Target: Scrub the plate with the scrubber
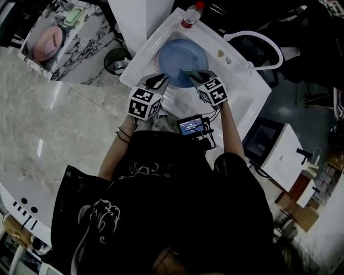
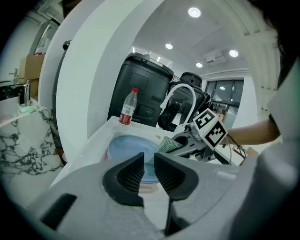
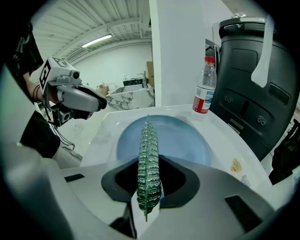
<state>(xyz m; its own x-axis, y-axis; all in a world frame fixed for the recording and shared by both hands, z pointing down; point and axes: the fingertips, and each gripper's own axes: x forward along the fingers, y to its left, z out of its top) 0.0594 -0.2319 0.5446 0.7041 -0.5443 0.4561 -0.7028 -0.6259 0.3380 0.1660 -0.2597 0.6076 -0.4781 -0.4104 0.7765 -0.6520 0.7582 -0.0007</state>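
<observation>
Clenched on a green mesh scrubber point(image 3: 148, 145), the right gripper point(image 3: 150, 180) jaws hold it edge-on over the round blue plate point(image 3: 185, 140), which lies in the white sink point(image 3: 108, 126). On the left gripper point(image 2: 149, 172) the jaws stand slightly apart and empty, near the plate's rim.

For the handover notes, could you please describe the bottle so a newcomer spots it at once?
Find the white sink holding the blue plate. On its far rim stands a clear plastic bottle, upright; its red cap and red label set it apart.
</observation>
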